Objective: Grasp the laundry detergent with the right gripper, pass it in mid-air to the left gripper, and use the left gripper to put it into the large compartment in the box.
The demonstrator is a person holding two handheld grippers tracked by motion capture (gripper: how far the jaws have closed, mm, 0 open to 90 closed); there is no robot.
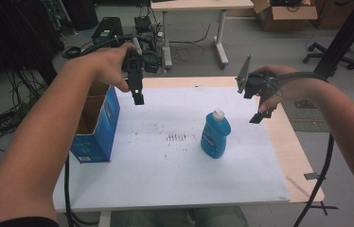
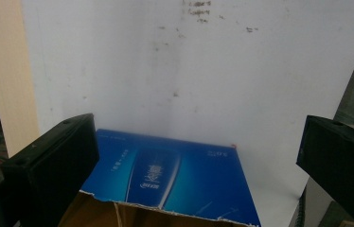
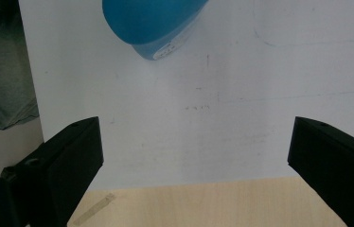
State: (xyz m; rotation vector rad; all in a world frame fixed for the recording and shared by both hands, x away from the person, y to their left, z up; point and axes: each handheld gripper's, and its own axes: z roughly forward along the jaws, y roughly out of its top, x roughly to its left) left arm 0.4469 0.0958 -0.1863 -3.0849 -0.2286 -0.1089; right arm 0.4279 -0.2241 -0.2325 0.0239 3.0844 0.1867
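You are holding both grippers up in the air above the far half of the table (image 1: 265,189), and neither is touching anything. Your left gripper (image 1: 138,98) is hanging near the far left corner of the white sheet (image 1: 165,170), just beside the open blue box (image 1: 100,127); its jaws are standing wide apart with nothing between them, and in the left gripper view they are framing the box's torn top edge (image 2: 175,179) below. The box is standing upright at the table's left edge, open end up, partly over the sheet's left side. Your right gripper (image 1: 260,115) is hovering toward the far right edge, jaws likewise spread with nothing in them. The blue bottle (image 1: 215,133) with the white cap is standing upright a little right of the sheet's middle, near your right gripper but apart from it; in the right gripper view its rounded body (image 3: 151,21) is showing at the top, clear of the jaws.
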